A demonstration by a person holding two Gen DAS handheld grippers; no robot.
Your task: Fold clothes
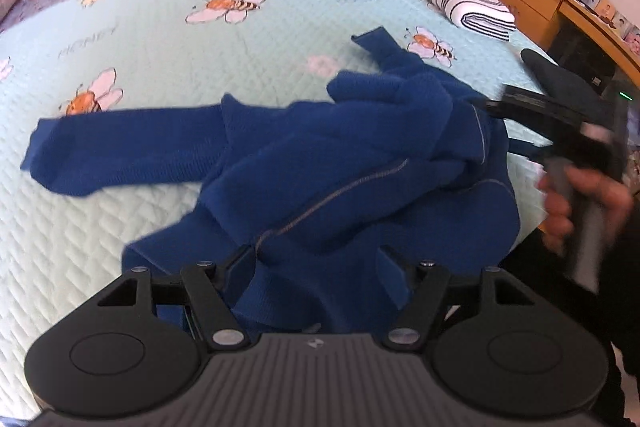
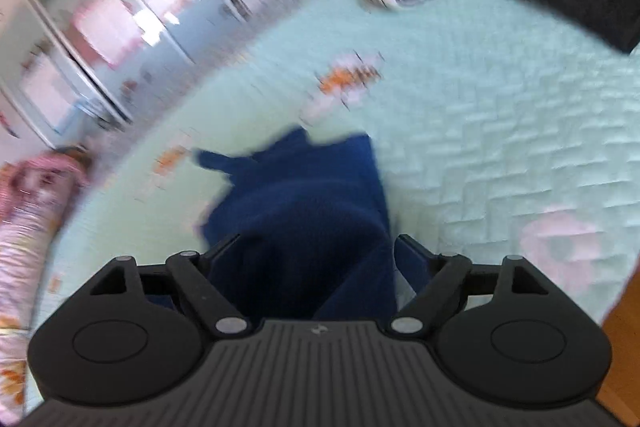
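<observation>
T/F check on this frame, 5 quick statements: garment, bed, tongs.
1. The blue garment lies neatly folded. False: it is bunched up, one sleeve stretched out to the left.
2. A folded striped item sits on the bedspread. True.
3. The bedspread is plain white. False: pale green with a bee print.
4. Blue fabric sits between the fingers of the right tongs. True.
5. The left tongs hang over bare floor. False: they are over the blue garment on the bed.
</observation>
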